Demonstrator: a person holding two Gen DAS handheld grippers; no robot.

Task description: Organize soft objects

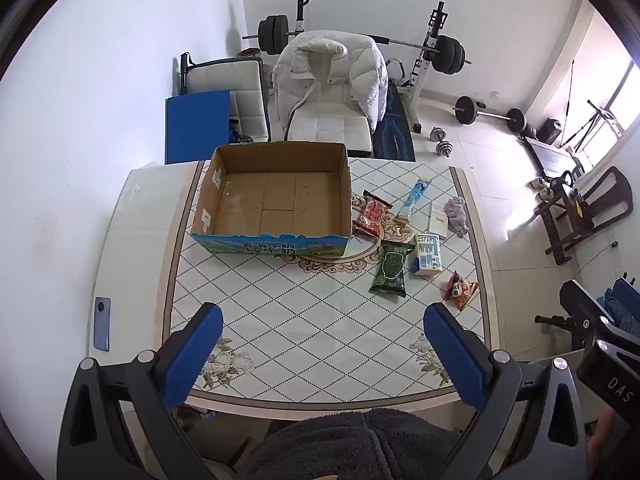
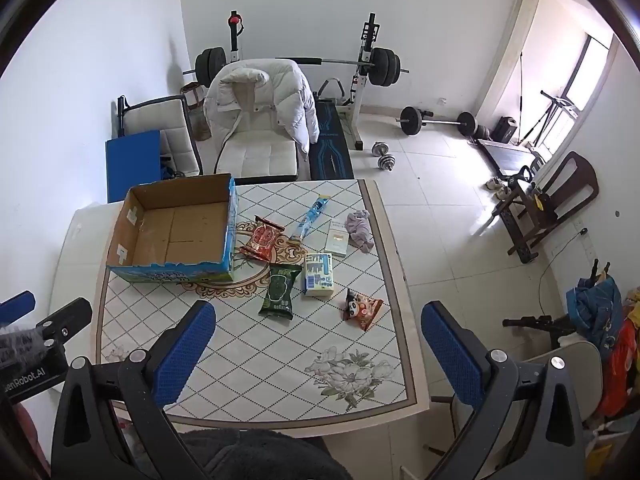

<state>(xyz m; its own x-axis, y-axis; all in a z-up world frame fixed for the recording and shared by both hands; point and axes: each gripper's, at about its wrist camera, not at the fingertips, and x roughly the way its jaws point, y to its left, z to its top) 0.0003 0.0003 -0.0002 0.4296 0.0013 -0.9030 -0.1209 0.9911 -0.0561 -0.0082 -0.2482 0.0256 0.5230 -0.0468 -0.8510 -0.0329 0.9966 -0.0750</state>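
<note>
An empty open cardboard box (image 1: 276,204) (image 2: 176,232) stands at the table's far left. To its right lie a red snack pack (image 1: 370,214) (image 2: 262,240), a long blue packet (image 1: 412,198) (image 2: 310,218), a green pack (image 1: 392,268) (image 2: 280,290), a blue-white tissue pack (image 1: 427,254) (image 2: 319,274), a white flat box (image 1: 438,220) (image 2: 336,236), a crumpled grey-purple cloth (image 1: 456,210) (image 2: 360,228) and an orange snack bag (image 1: 462,290) (image 2: 364,308). My left gripper (image 1: 322,344) and right gripper (image 2: 316,344) are open and empty, above the table's near edge.
The patterned table (image 1: 304,320) (image 2: 248,344) has a white side panel with a phone (image 1: 102,324) at left. Behind it stand a chair with a white jacket (image 1: 332,80) (image 2: 260,108), a blue board (image 1: 198,126) and weight equipment. Another chair (image 2: 556,216) stands right.
</note>
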